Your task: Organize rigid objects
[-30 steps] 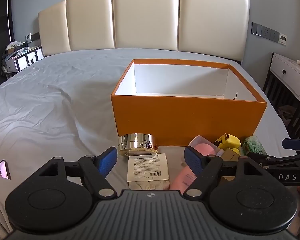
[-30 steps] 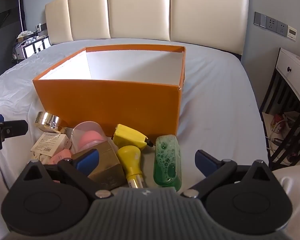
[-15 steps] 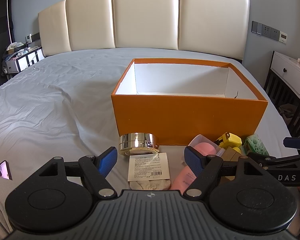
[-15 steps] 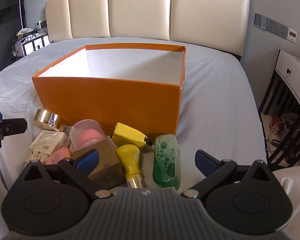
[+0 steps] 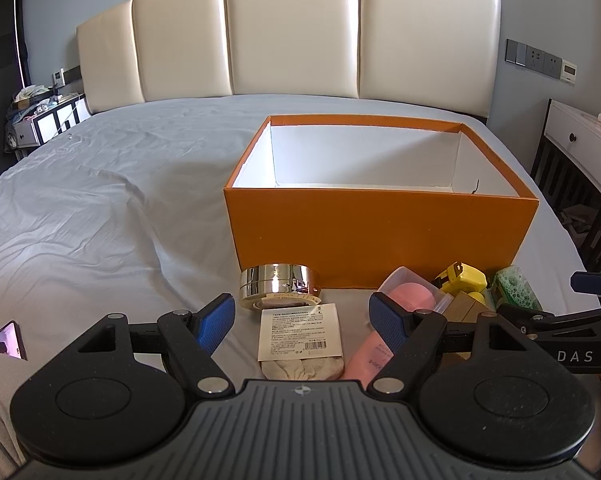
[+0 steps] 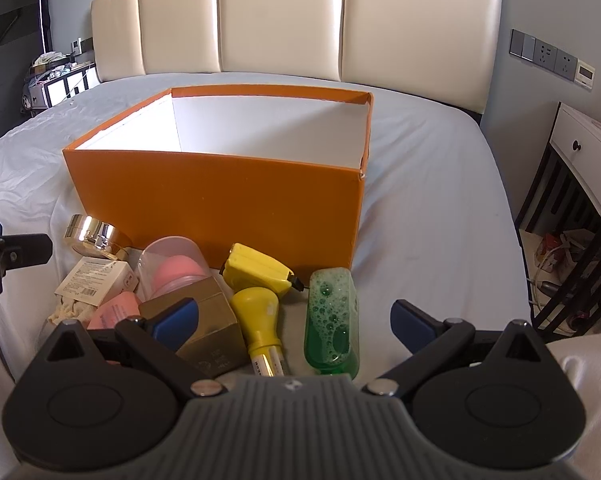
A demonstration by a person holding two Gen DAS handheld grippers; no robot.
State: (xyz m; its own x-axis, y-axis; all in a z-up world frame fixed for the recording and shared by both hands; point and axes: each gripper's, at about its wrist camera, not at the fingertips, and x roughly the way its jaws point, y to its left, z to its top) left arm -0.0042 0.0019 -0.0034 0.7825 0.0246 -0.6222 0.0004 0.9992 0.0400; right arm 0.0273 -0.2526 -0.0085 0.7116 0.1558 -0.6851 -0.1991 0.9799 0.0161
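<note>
An open orange box [image 5: 380,236] [image 6: 220,196] with a white, empty inside stands on the bed. In front of it lie a gold round tin [image 5: 278,286] [image 6: 90,232], a labelled sock packet [image 5: 300,332] [image 6: 94,282], a pink tube [image 5: 370,354], a clear case with a pink sponge [image 5: 414,294] [image 6: 172,268], a gold carton [image 6: 204,328], a yellow tool [image 6: 260,272], a yellow-capped bottle [image 6: 262,320] and a green bottle [image 6: 332,316]. My left gripper [image 5: 302,316] is open over the packet. My right gripper [image 6: 294,316] is open over the two bottles.
The bed has a grey sheet [image 5: 80,220] and a cream padded headboard [image 5: 292,40]. A phone [image 5: 4,340] lies at the left edge. A white nightstand [image 6: 584,156] and dark rack stand to the right of the bed, a cluttered table [image 5: 40,120] to the left.
Both views have shifted slightly, raising a little and showing more of the box's inside. The objects and both jaws have not changed.
</note>
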